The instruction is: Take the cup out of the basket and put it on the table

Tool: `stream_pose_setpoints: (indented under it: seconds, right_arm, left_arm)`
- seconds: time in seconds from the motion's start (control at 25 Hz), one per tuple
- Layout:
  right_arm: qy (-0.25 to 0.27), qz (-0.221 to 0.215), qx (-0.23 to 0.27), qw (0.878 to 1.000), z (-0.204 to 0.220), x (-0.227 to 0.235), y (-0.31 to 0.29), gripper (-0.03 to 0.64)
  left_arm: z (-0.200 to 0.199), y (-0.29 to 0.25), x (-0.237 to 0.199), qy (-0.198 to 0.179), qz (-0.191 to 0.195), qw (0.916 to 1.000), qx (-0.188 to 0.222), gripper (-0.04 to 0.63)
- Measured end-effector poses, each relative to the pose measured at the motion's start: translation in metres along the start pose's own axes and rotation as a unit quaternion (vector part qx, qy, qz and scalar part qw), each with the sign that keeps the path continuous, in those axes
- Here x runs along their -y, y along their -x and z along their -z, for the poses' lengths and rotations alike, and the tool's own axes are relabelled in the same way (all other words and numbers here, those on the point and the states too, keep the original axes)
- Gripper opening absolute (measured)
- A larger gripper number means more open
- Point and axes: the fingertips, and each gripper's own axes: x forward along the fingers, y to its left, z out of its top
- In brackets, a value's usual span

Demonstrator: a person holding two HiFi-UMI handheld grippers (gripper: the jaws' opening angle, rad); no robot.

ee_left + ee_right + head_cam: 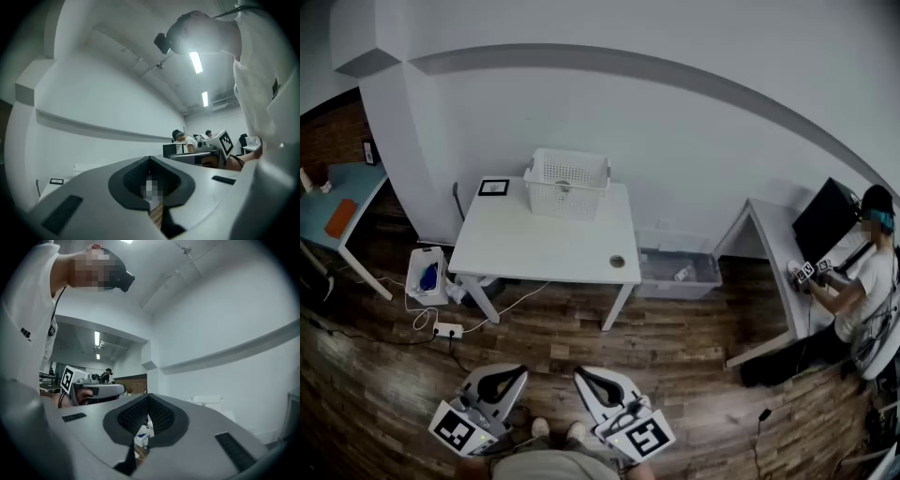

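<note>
A white mesh basket (567,183) stands at the far edge of the white table (534,248), against the wall. A dim shape shows inside it; the cup itself is too small to make out. Both grippers hang low in the head view, close to my body and well short of the table. The left gripper (512,373) has its jaws shut with nothing between them, and the same shows in its own view (150,159). The right gripper (584,375) is also shut and empty, as its own view (149,397) confirms.
A small black frame (494,187) lies left of the basket and a small round thing (617,262) sits near the table's front right corner. On the wooden floor are a clear bin (677,270), a white box (427,274) and a power strip (447,330). A person (862,281) sits at a desk on the right.
</note>
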Motion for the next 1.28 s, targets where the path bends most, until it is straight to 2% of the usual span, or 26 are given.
stream_pose_setpoints:
  seconds: [0.44,0.92,1.28]
  right_arm:
    - [0.006,0.004,-0.008,1.0,0.007,0.009,0.005,0.009]
    - [-0.006,-0.018,-0.006,1.0,0.007,0.035,0.011,0.009]
    - [0.002,-0.012,-0.013,1.0,0.017,0.063,-0.016,0.009]
  left_arm:
    - [0.011,-0.006,-0.001,0.003,-0.012,0.9999,-0.012,0.0]
    - [0.017,-0.031,0.002,0.003,-0.029,0.9993,-0.023,0.0]
    - [0.027,-0.053,-0.028,0.006,-0.026,0.9994,-0.023,0.0]
